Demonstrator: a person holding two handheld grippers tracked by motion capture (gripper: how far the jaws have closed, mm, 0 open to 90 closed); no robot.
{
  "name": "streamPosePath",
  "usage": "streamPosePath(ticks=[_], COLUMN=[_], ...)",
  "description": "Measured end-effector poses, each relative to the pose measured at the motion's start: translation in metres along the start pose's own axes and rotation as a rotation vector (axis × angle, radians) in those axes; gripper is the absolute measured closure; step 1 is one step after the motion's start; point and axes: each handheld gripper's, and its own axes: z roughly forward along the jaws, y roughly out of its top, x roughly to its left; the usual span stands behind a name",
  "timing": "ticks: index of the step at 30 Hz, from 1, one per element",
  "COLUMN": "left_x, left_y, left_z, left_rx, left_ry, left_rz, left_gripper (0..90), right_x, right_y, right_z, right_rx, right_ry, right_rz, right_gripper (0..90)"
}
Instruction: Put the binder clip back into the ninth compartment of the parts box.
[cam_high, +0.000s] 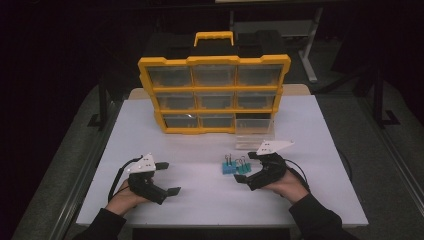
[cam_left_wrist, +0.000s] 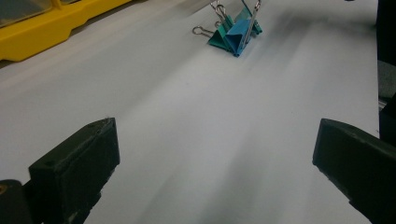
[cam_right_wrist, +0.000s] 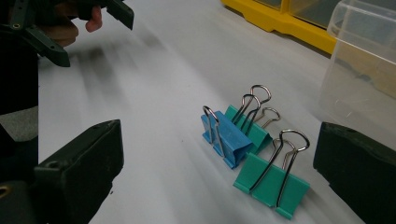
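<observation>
Three binder clips stand together on the white table (cam_high: 200, 150): a blue one (cam_right_wrist: 224, 135), a teal one behind it (cam_right_wrist: 250, 125) and a teal one nearer (cam_right_wrist: 271, 184). In the high view the clips (cam_high: 235, 166) lie just left of my right gripper (cam_high: 246, 168), which is open with its jaws pointing at them. The right gripper (cam_right_wrist: 217, 172) holds nothing. My left gripper (cam_high: 169, 178) is open over bare table at the front left, well apart from the clips (cam_left_wrist: 233, 30). Between its jaws, the left gripper (cam_left_wrist: 215, 163) has nothing but table.
A yellow drawer organizer (cam_high: 214, 95) with clear drawers stands upright at the back of the table. One clear drawer (cam_high: 255, 132) is out of its bottom-right slot and sits on the table just behind the clips, also seen as a clear bin (cam_right_wrist: 364, 79).
</observation>
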Motion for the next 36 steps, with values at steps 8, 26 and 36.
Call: streamPosePath(ticks=[8, 26, 36], left_x=[0.000, 0.000, 0.000], left_y=[0.000, 0.000, 0.000], left_z=[0.000, 0.000, 0.000], left_rx=[0.001, -0.003, -0.005], left_ry=[-0.001, -0.003, -0.004], left_rz=[0.000, -0.001, -0.002], left_gripper=[0.4, 0.4, 0.4], right_x=[0.000, -0.001, -0.003], right_y=[0.003, 0.011, 0.013], right_z=[0.004, 0.015, 0.021], right_rx=[-0.002, -0.002, -0.001], right_ry=[0.007, 0.028, 0.041], right_rz=[-0.001, -0.012, -0.016], right_gripper=[1.2, 3.5, 4.9])
